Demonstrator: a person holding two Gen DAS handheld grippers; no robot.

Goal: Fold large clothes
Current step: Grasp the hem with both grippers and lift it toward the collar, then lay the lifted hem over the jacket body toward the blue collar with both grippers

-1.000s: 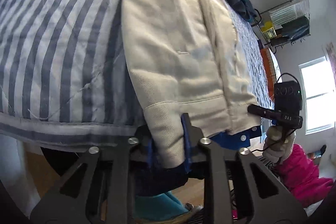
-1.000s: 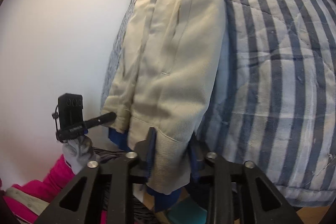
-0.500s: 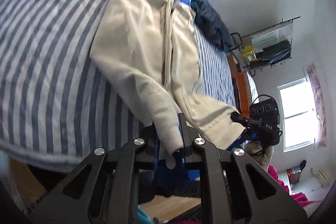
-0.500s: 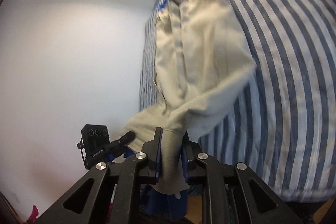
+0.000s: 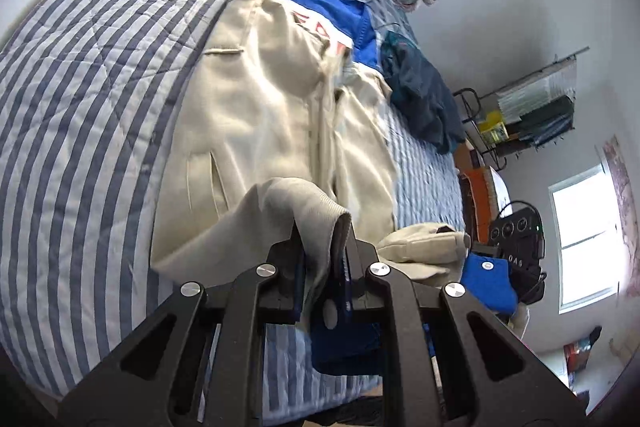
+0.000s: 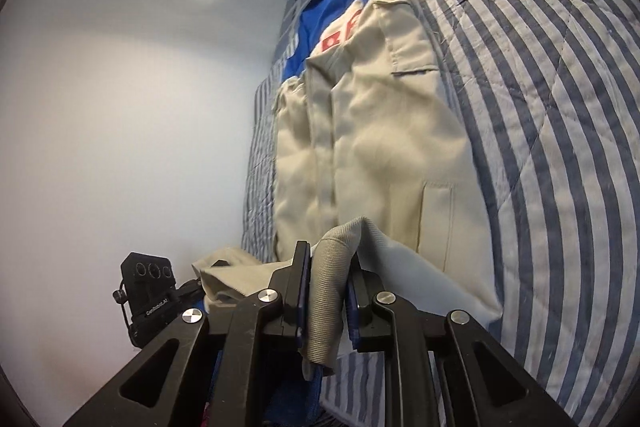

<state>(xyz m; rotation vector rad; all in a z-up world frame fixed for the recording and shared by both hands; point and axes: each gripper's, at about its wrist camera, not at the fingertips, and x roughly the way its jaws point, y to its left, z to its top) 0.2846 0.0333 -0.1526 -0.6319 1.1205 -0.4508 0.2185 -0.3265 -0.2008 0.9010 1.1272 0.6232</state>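
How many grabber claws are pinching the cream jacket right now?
2. The left gripper pinches the ribbed hem at one bottom corner of the cream jacket; the right gripper pinches the hem at the other corner.

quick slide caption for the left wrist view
Left gripper clamps the ribbed hem of a beige jacket lying on a striped quilt.

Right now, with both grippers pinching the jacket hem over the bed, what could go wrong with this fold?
1. The left gripper and right gripper each pinch only a narrow bit of the jacket hem; it may slip out mid-fold.
2. The blue lining hangs below the hem and could end up bunched inside.
3. The dark garment lies close by the collar and may be caught under the fold.
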